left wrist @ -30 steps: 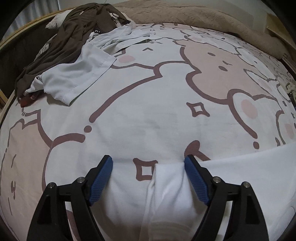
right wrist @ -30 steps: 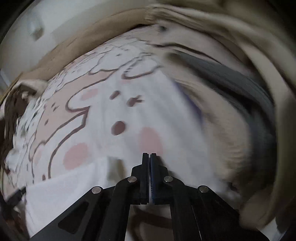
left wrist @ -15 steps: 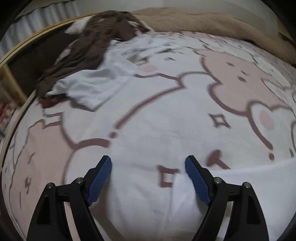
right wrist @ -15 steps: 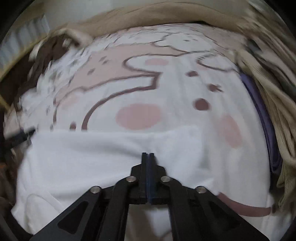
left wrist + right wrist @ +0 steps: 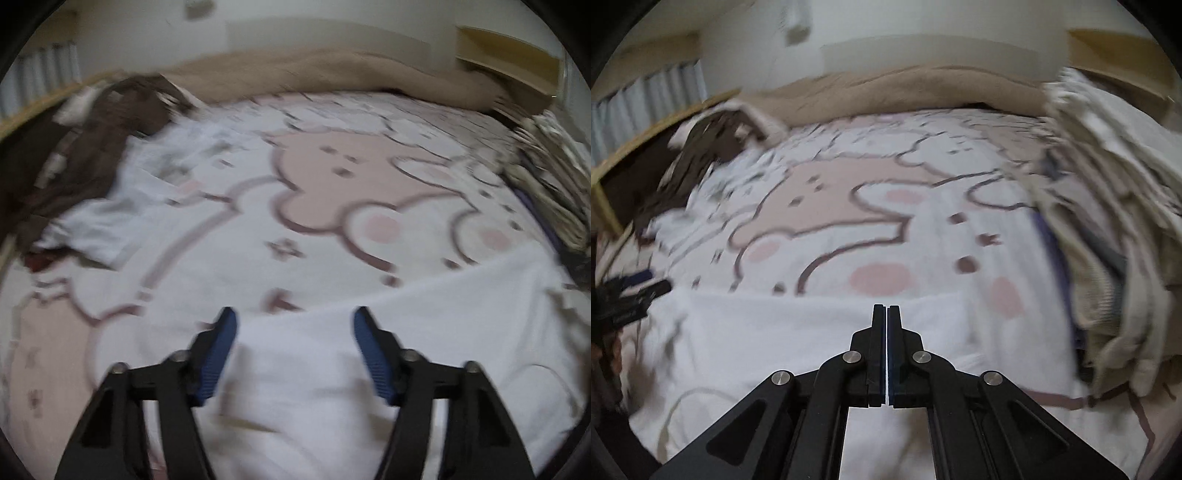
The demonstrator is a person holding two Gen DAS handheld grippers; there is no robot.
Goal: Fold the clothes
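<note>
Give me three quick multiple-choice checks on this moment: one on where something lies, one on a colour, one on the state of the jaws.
1. Where does the brown garment lie on the bed?
A. far left
B. far right
C. under the left gripper

2. What colour is the blanket bunched at the far end?
A. blue
B. tan
C. red

3. How do the jaws of the right gripper stand?
A. wide apart
B. pressed together
C. out of view

Answers: 1 A, it is heaped at the far-left edge. 2 B, it shows tan. 3 B, the pads meet with no visible gap.
</note>
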